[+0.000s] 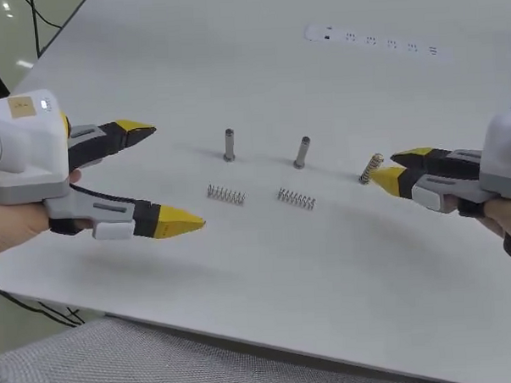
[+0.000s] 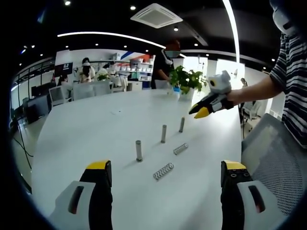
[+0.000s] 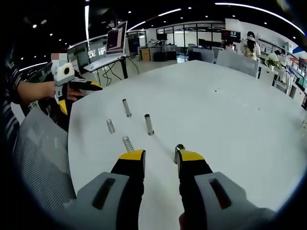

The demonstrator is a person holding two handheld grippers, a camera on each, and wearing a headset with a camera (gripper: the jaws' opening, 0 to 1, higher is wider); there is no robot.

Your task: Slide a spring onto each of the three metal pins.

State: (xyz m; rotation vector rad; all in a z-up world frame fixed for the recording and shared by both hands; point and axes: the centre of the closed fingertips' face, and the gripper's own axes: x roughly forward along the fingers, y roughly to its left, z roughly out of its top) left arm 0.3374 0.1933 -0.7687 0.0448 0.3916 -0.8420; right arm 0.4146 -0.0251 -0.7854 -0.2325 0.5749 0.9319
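Observation:
Two bare metal pins point(image 1: 229, 145) point(image 1: 302, 152) stand upright on the white table point(image 1: 268, 276). A third pin point(image 1: 371, 169) at the right carries a spring. Two loose springs point(image 1: 226, 194) point(image 1: 296, 199) lie in front of the bare pins. My left gripper point(image 1: 163, 174) hovers wide open left of the pins, holding nothing. My right gripper point(image 1: 396, 167) is open, its tips just right of the sprung pin. In the right gripper view that pin point(image 3: 178, 149) stands by the right fingertip point(image 3: 190, 156). The left gripper view has the pins point(image 2: 138, 150) point(image 2: 163, 133) point(image 2: 182, 124) and the springs point(image 2: 163, 170) point(image 2: 180, 148).
A white power strip point(image 1: 372, 40) lies at the table's far side. A grey mesh chair point(image 1: 119, 359) sits below the near table edge. Dark cables point(image 1: 36, 23) hang off the far left corner. A potted plant point(image 2: 184, 79) stands at the table's end.

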